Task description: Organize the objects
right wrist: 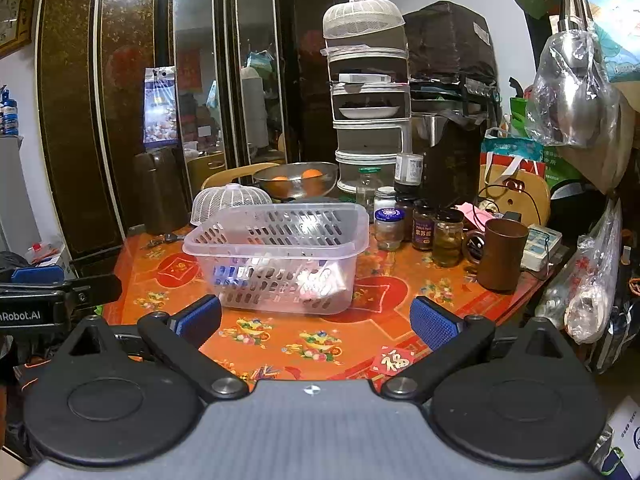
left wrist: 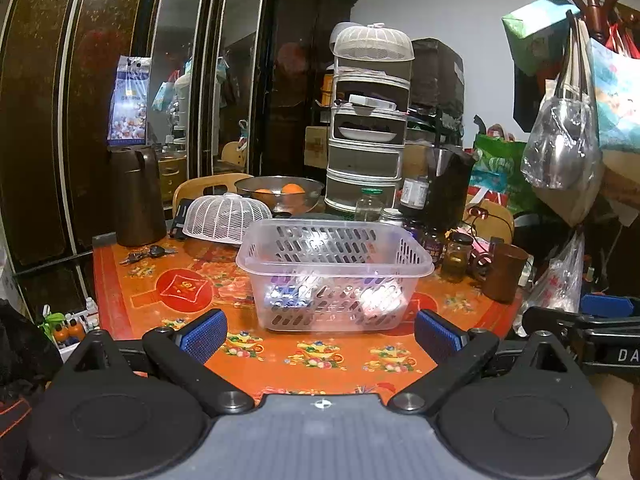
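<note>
Left gripper (left wrist: pixel 320 334): fingers spread wide, holding nothing, above near edge of surface (left wrist: pixel 280 364). Right gripper (right wrist: pixel 316 320): fingers likewise parted and bare. Clear slotted basket (left wrist: pixel 334 270) mid-surface, small packets inside. Beyond: white mesh cover (left wrist: pixel 227 218), steel bowl (left wrist: pixel 279 194) with oranges, jars (right wrist: pixel 424 228), brown cup (right wrist: pixel 502 254).

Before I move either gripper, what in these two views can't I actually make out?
- Items inside the clear basket: both views, blurred by glare and the slotted walls; a blue-and-white pack and something white, no more.
- Jar labels: right wrist view, too small to read.
- Keys: left wrist view, small and dim.
- Table's near edge: hidden behind both open grippers.
</note>
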The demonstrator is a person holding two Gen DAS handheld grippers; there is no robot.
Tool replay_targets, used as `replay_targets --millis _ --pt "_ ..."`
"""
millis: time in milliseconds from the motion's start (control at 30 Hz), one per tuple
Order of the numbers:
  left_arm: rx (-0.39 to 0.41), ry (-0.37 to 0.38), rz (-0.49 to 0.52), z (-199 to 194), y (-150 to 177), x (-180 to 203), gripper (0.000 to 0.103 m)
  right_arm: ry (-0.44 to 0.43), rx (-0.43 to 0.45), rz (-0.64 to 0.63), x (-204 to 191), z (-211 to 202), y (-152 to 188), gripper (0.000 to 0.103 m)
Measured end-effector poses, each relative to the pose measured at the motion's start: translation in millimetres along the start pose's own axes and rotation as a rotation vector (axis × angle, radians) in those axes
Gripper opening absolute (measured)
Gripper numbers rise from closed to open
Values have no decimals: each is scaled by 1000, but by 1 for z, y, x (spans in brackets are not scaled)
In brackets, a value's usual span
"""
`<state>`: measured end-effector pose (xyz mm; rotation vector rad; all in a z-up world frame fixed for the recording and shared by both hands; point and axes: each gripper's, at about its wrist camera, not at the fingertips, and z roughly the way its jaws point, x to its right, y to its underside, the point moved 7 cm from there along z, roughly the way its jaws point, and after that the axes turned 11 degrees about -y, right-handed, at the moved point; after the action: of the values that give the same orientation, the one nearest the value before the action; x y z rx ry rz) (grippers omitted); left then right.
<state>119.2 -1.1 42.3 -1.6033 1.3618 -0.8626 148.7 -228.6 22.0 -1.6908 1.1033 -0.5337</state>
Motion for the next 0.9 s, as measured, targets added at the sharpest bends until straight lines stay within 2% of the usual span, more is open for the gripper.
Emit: replay_targets --millis 333,900 --pt "-12 6 18 -1 3 4 101 -1 3 51 11 0 3 103" --pt "-17 4 18 -2 3 5 101 -3 -15 33 7 2 5 103"
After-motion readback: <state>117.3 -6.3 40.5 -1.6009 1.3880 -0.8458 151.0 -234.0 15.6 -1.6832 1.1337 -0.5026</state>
